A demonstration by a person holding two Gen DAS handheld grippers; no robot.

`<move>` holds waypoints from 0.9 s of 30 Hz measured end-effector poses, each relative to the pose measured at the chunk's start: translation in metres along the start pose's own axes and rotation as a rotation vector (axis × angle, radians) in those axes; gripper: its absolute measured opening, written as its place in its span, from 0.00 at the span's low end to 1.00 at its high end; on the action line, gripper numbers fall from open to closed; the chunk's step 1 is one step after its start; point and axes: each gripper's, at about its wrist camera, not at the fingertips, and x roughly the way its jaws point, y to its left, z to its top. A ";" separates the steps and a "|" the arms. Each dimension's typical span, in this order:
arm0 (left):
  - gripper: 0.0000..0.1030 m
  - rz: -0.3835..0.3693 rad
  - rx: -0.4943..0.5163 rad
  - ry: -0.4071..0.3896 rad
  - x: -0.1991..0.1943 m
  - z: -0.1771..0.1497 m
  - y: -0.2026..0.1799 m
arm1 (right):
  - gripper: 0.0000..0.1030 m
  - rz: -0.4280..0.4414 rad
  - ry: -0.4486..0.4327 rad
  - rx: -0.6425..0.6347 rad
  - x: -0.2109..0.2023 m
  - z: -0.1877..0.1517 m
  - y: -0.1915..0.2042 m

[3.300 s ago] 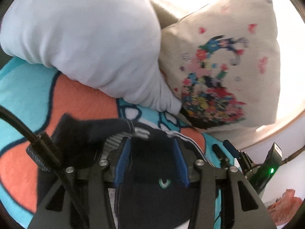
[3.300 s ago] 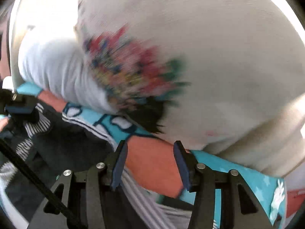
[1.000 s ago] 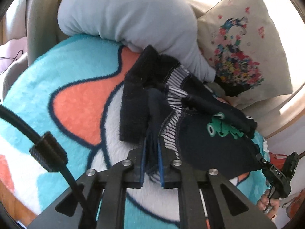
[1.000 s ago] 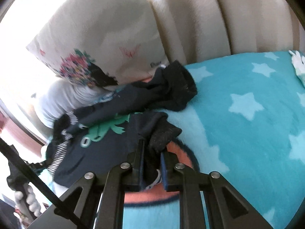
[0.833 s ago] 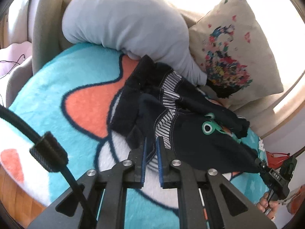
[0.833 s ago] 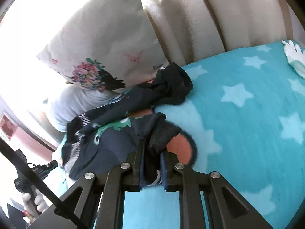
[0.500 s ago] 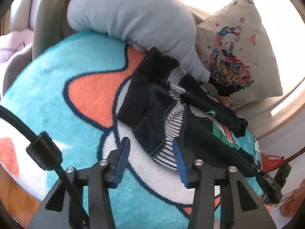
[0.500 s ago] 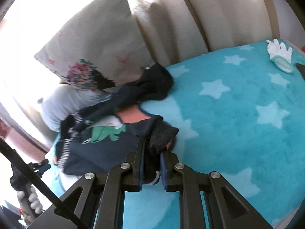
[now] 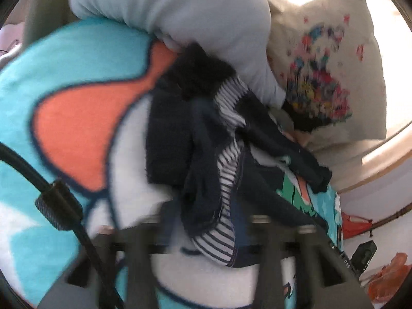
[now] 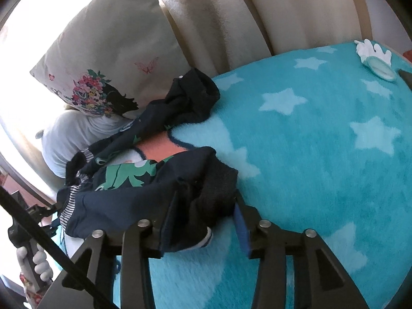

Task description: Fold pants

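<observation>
Spread over the bed, a turquoise blanket [image 10: 322, 141] carries the navy pants [image 10: 144, 180] beside two pillows. My left gripper [image 9: 206, 228] and right gripper [image 10: 203, 221] both gape apart around crumpled cloth.

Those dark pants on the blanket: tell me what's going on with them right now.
A person is folding small navy pants with a hand-held gripper in each hand, on a turquoise star blanket beside a floral pillow. The right hand-held gripper is open around the dark cuff end, not clamping it. The left hand-held gripper is blurred but looks open at the striped waistband end. The pants lie bunched and unfolded, legs apart, a green print showing.
</observation>
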 end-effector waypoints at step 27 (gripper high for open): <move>0.38 0.042 0.107 -0.102 -0.098 -0.049 0.024 | 0.34 0.007 0.021 -0.068 -0.044 -0.015 0.005</move>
